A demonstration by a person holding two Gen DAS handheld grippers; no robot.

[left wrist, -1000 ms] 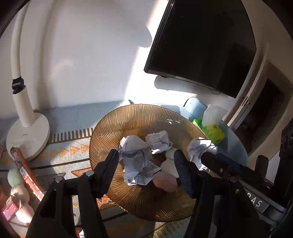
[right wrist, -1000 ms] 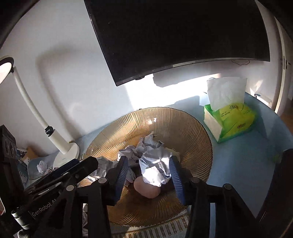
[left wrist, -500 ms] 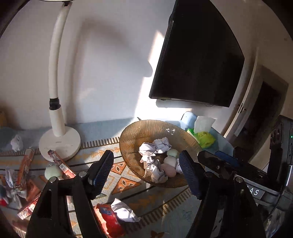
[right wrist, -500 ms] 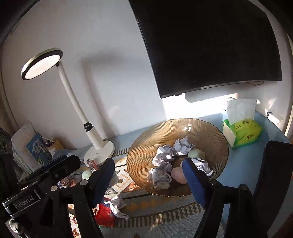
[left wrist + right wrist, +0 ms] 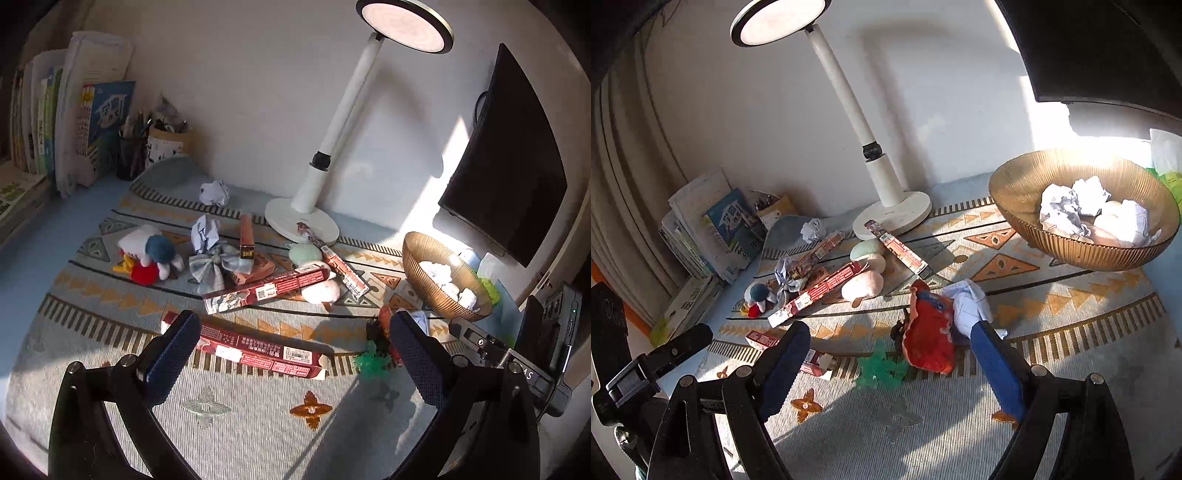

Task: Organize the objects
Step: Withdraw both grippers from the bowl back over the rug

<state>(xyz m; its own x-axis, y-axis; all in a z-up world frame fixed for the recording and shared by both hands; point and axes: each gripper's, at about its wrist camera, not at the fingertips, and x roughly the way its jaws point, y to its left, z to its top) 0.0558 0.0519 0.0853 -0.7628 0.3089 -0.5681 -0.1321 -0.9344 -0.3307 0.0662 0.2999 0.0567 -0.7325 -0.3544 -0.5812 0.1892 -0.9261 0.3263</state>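
A ribbed amber bowl (image 5: 1049,243) holding crumpled paper balls (image 5: 1062,208) and pale egg-shaped toys stands at the right; it also shows in the left wrist view (image 5: 424,280). My left gripper (image 5: 293,349) is open and empty, above a long red box (image 5: 258,349). My right gripper (image 5: 886,363) is open and empty, just short of a red snack bag (image 5: 929,332), a crumpled paper (image 5: 969,302) and a green plastic piece (image 5: 881,369). More red boxes (image 5: 269,288), soft toys (image 5: 151,258), a checked bow (image 5: 214,264) and paper balls (image 5: 214,192) lie scattered on the patterned mat.
A white desk lamp (image 5: 306,218) stands at the back. Books (image 5: 74,125) and pen holders (image 5: 162,147) line the far left. A dark monitor (image 5: 509,158) hangs at the right, with a green tissue box (image 5: 1167,166) behind the bowl.
Both grippers have pulled back from the bowl and swung left, and now look over the cluttered mat. The bowl has shifted to the right of both views. Both stay open.
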